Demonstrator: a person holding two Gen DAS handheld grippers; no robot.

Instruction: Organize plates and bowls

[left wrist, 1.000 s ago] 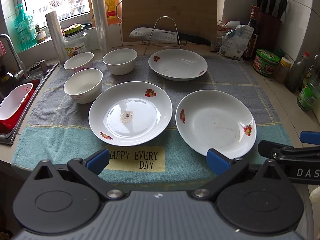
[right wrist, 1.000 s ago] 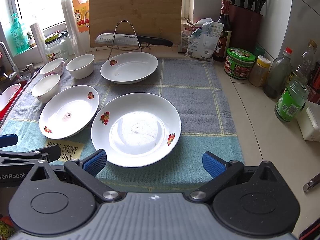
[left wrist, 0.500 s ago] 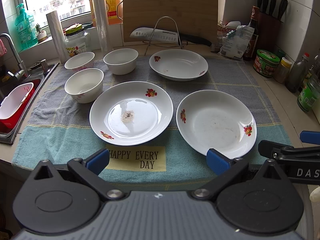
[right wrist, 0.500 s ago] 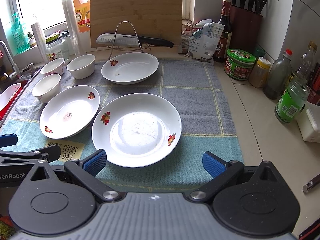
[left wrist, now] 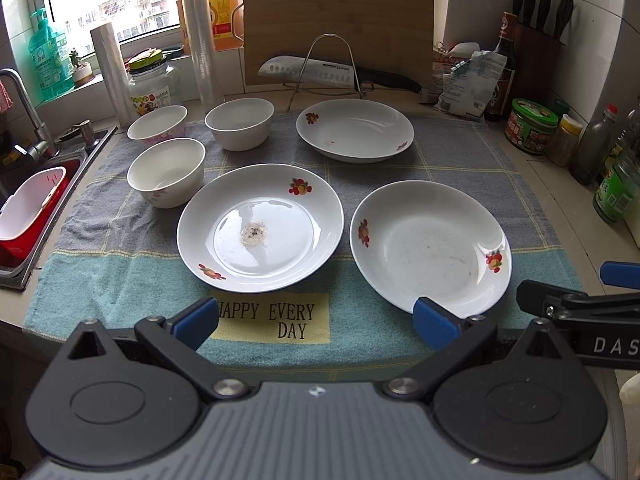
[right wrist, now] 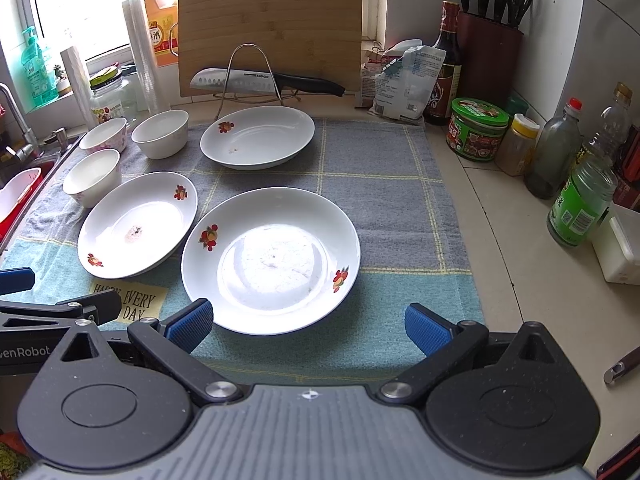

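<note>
Three white flowered plates lie on a towel (left wrist: 452,152): a soiled middle plate (left wrist: 260,228) (right wrist: 136,224), a right plate (left wrist: 430,248) (right wrist: 270,260) and a far plate (left wrist: 354,130) (right wrist: 258,136). Three white bowls stand at the back left: a near bowl (left wrist: 166,178) (right wrist: 92,176), a far-left bowl (left wrist: 158,124) (right wrist: 104,134) and a far-right bowl (left wrist: 240,122) (right wrist: 160,132). My left gripper (left wrist: 316,322) hangs open over the towel's front edge, before the middle plate. My right gripper (right wrist: 308,326) is open just short of the right plate's near rim. Neither holds anything.
A sink (left wrist: 48,160) with a red-and-white basket (left wrist: 28,208) lies to the left. A cutting board (left wrist: 338,20) and a knife on a wire rack (left wrist: 340,74) stand behind. Jars and bottles (right wrist: 576,168) and a knife block (right wrist: 490,52) crowd the right counter.
Both views have shifted very slightly; the dishes sit a touch more to the right in frame. Nothing was grasped or moved.
</note>
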